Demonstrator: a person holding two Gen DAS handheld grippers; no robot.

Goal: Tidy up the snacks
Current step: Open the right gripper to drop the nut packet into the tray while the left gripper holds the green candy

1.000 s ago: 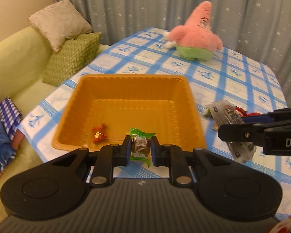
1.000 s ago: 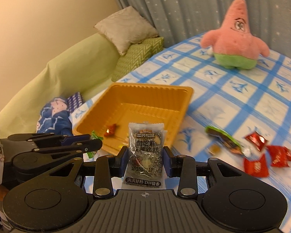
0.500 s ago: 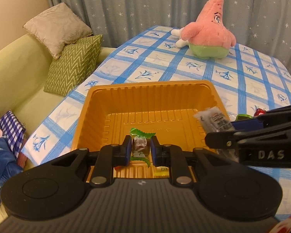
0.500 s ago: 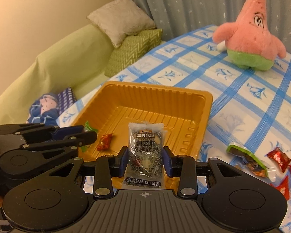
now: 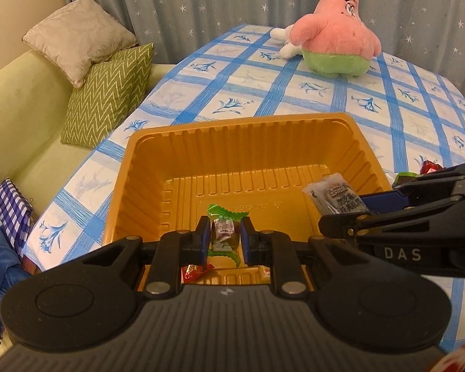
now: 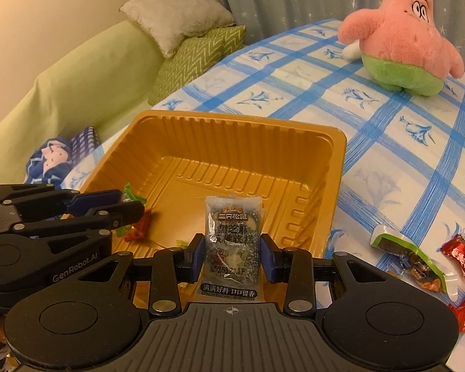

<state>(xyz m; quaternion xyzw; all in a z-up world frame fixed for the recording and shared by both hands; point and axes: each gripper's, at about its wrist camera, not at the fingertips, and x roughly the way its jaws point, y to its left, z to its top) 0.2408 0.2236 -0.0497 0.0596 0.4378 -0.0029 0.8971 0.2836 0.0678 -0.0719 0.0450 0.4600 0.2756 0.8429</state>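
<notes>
An orange plastic tray (image 5: 220, 142) (image 6: 241, 127) sits on the blue-checked tablecloth. My left gripper (image 5: 223, 237) is shut on a small green-wrapped candy (image 5: 221, 232) and hangs over the tray's near part. My right gripper (image 6: 232, 255) is shut on a clear packet of black sesame snack (image 6: 232, 235), held upright over the tray's near right side. That packet (image 5: 336, 197) and the right gripper (image 5: 341, 214) show at the right of the left wrist view. A red candy (image 5: 193, 271) (image 6: 138, 228) lies on the tray floor.
A pink star plush (image 5: 334, 37) (image 6: 403, 40) stands at the table's far side. Loose snacks lie right of the tray: a green-wrapped bar (image 6: 409, 260) and red candies (image 6: 460, 255). A sofa with cushions (image 5: 105, 99) runs along the left edge.
Both grippers moved forward and down from the tray's near edge to over its inside, each keeping its snack. The tray now looks larger and closer.
</notes>
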